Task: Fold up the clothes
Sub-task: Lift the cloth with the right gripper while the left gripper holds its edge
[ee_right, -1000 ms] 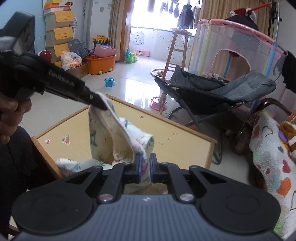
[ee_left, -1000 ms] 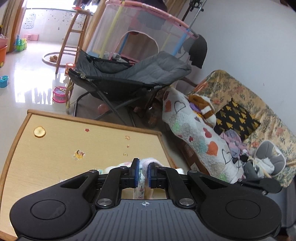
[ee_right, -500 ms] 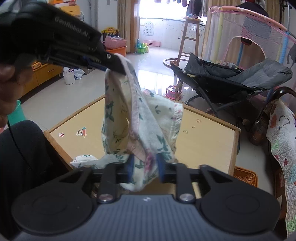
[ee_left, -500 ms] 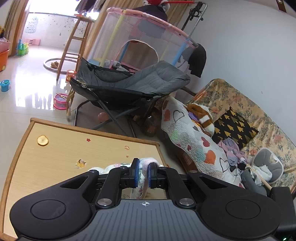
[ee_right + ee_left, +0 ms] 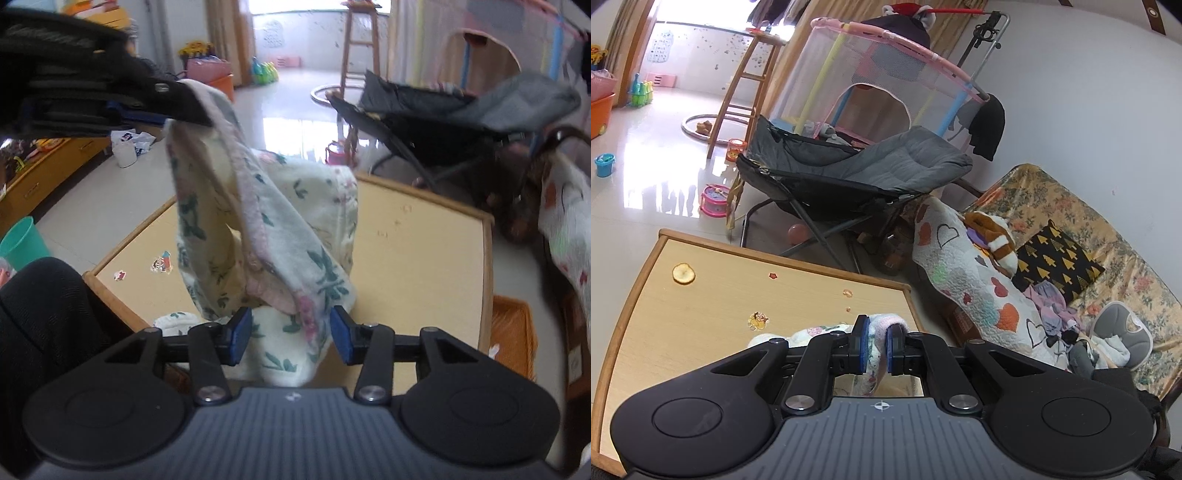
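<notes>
A small cream garment [image 5: 295,229] with a green and pink floral print and pink trim hangs over the wooden table [image 5: 424,258]. My left gripper [image 5: 184,103] comes in from the upper left of the right wrist view, shut on the garment's trim. In the left wrist view the left gripper [image 5: 877,332] has that cloth pinched between its blue pads, and the garment [image 5: 820,330] bunches just beyond. My right gripper [image 5: 291,328] stands open. The garment's lower end hangs loosely between its blue pads without being pressed.
Stickers dot the table [image 5: 720,295]. Beyond its far edge stands a grey folding lounger [image 5: 868,173], and a sofa with a heart quilt [image 5: 960,266] is to the right. An orange basket [image 5: 513,332] sits on the floor. A person's dark-clothed leg [image 5: 48,314] is at the near left.
My right gripper's jaws have come apart and let go of the garment, and it has sunk a little. The garment now hangs from the left gripper, which still holds it shut.
</notes>
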Demonstrator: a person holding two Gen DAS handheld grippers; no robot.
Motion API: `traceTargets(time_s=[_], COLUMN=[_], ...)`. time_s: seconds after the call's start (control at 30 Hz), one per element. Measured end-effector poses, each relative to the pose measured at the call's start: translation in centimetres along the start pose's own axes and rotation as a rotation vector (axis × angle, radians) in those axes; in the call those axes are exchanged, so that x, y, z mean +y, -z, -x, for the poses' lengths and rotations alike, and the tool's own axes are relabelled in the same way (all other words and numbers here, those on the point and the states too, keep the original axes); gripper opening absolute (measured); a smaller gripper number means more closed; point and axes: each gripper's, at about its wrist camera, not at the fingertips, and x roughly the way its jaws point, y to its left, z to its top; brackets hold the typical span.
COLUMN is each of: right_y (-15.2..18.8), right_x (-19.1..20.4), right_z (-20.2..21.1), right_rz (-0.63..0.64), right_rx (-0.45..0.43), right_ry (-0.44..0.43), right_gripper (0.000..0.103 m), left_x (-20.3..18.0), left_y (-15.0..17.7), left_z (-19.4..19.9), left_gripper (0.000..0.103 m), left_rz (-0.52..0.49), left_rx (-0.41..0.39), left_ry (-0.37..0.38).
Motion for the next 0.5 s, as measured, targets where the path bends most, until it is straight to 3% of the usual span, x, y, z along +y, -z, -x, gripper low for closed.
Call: traceTargets(time_s=[0.1,0.17,0.5], right_y=[0.0,0.0,-1.3], right_x=[-0.1,-0.2,-0.9], right_z=[0.3,0.7,4.6], right_rz=[0.006,0.017,0.1], right_rx=[-0.001,-0.006,-0.06], right_ry=[0.005,0.011,0.013], right_gripper=[0.014,0.009,0.004], left_x=[0.1,0.1,0.8], left_y=[0.3,0.4,0.7], left_z=[0.1,0.2,1.4], left_gripper=[0.009,0.009,0.009], left_rz=[0.002,0.003,0.011], left_rx=[0.001,0.004,0.005], left_ry=[0.009,0.012,0.017])
